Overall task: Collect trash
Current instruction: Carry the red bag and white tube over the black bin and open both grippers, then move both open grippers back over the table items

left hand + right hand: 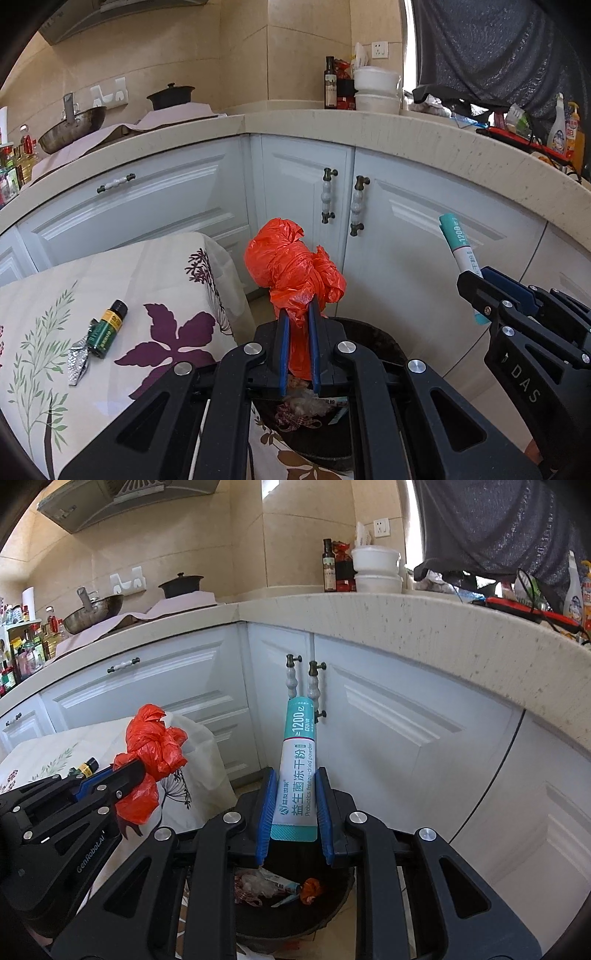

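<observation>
- Kitchen corner, with pale floor tile under both grippers and a dark trash bin (295,919) directly below them, at the foot of the white cabinets.
- Inside the bin lie crumpled clear wrappers, a teal-edged sachet and a small orange scrap (311,888).
- Nearest in the left wrist view, the left gripper (298,317) has its blue-padded jaws drawn narrow, pinching the lower part of a crumpled orange plastic bag (291,266); the bag's knotted bulk stands up above the fingertips, over the bin's rim.
- Nearest in the right wrist view, the right gripper (295,779) has its jaws pressed against both sides of a white-and-teal probiotic powder sachet (298,771), which stands nearly upright, its teal end pointing at the cabinet handles.
- Each gripper shows in the other's view: the two sit side by side above the bin, near but apart.
- Just left of the bin stands a table with a floral cloth (155,280); on it lie a small green bottle (108,328) with a black cap and, touching it, a crinkled foil wrapper (79,363).
- Behind, white cabinet doors (406,236) with brass-and-ceramic handles run under a speckled beige countertop (424,627).
- Farthest, on the counter: a wok (72,127), a dark lidded pot (170,96), an oil bottle (330,85), stacked white containers (377,90) and spray bottles at the right.
</observation>
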### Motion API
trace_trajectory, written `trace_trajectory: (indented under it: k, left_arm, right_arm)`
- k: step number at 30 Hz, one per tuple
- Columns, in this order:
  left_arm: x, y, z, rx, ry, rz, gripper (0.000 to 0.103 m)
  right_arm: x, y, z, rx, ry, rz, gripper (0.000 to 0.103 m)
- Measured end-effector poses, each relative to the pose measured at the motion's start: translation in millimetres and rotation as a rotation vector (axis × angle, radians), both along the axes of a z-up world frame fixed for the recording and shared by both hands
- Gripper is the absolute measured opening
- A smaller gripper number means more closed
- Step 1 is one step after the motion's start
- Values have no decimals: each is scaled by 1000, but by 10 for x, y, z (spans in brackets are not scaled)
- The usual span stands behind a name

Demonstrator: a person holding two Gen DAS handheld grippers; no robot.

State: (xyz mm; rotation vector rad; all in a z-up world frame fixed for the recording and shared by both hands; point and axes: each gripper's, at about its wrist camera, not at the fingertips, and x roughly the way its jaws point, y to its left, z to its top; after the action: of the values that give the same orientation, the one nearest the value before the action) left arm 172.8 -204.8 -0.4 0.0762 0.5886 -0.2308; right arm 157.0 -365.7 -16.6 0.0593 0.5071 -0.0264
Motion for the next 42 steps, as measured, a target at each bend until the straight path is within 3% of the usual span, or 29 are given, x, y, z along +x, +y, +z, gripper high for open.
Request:
trace_trajectory:
  k: [7, 9, 10, 14, 18, 31, 42]
  left_arm:
    - [129, -48, -65, 4, 24, 19, 11]
    - [175, -53, -97, 11, 41, 24, 14]
    - [194, -51, -112, 13, 48, 29, 15]
    - [206, -21, -136, 10, 56, 41, 34]
    - [201, -11, -118, 9, 54, 41, 39]
    - [81, 230, 9, 1, 33, 70, 48]
    - [-49, 952, 17, 14, 32, 200, 51]
  right_arm:
    - [142, -59, -123, 9, 9, -7, 25]
    - [184, -69, -170, 12, 10, -19, 40]
    - [209, -83, -198, 18, 12, -27, 42]
    - [255, -109, -254, 32, 25, -39, 43]
    - [248, -89, -239, 28, 22, -37, 43]
    - [167, 71, -59, 22, -6, -17, 43]
    - [141, 647, 51, 34, -14, 78, 44]
